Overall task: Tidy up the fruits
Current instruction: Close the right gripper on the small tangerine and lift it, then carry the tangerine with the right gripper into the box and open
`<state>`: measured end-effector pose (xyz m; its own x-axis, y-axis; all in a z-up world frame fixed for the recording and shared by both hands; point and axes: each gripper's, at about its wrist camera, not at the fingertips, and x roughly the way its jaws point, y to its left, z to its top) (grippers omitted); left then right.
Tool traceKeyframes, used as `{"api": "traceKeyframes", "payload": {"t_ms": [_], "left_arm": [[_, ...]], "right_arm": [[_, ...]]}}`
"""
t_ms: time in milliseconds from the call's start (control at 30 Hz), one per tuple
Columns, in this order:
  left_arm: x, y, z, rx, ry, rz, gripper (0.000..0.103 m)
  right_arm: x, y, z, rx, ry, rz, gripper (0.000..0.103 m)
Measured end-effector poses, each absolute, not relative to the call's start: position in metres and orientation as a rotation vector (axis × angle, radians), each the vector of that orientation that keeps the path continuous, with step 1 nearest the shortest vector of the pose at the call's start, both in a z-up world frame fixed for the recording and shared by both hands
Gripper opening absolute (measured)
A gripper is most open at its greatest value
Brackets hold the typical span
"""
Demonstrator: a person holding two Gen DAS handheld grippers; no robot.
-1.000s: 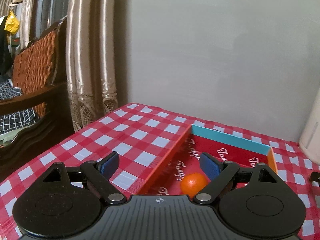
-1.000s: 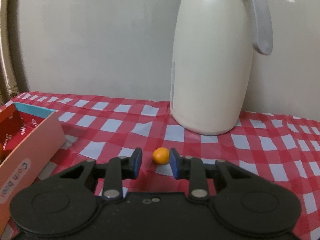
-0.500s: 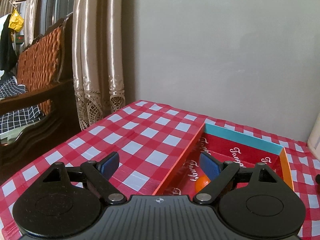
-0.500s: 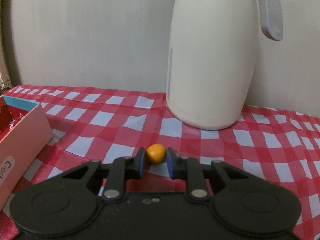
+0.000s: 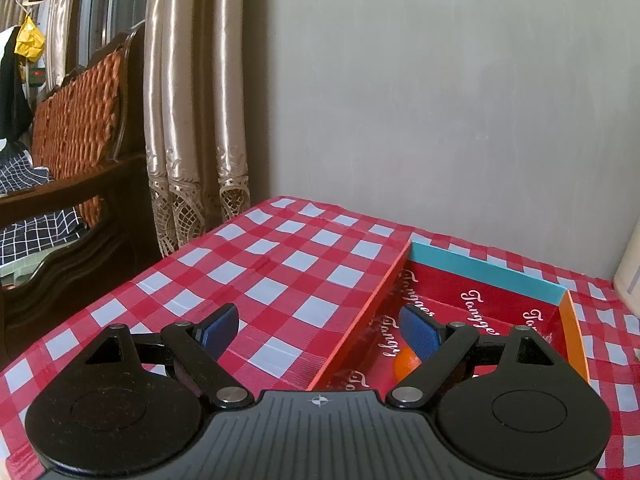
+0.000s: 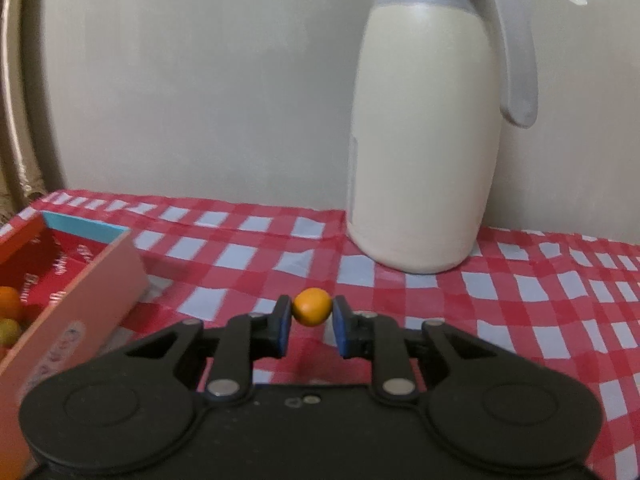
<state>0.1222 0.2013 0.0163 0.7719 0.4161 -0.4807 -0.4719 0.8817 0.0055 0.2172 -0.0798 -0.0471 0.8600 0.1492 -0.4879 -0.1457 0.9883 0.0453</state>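
Note:
My right gripper (image 6: 311,320) is shut on a small orange fruit (image 6: 311,312) and holds it above the checked tablecloth. To its left stands the red cardboard box (image 6: 76,300), with an orange fruit (image 6: 9,302) and a yellow-green one (image 6: 9,330) inside. In the left wrist view my left gripper (image 5: 320,330) is open and empty, above the box's left wall (image 5: 360,316). An orange fruit (image 5: 406,364) lies in the box, partly hidden behind the right finger.
A tall cream thermos jug (image 6: 424,128) with a grey handle stands at the back near the wall. A wooden bench (image 5: 76,168) and curtains (image 5: 192,96) stand off the table's left edge. The red-and-white cloth (image 5: 256,268) covers the table.
My right gripper closed on the small orange fruit and lifted it off the cloth, swinging left toward the box. My left gripper drew back a little and stayed open.

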Motion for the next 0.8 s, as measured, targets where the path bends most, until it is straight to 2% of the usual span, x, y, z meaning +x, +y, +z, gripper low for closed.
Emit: {"api": "traceKeyframes", "payload": {"t_ms": [467, 800], "left_arm": [[0.097, 0.229, 0.028, -0.151, 0.475, 0.513, 0.087], [0.085, 0.247, 0.030, -0.163, 0.475, 0.526, 0.087]], "right_arm": [[0.147, 0.001, -0.002, 0.009, 0.441, 0.391, 0.020], [0.129, 0.074, 0.007, -0.021, 0.453, 0.548, 0.021]]}}
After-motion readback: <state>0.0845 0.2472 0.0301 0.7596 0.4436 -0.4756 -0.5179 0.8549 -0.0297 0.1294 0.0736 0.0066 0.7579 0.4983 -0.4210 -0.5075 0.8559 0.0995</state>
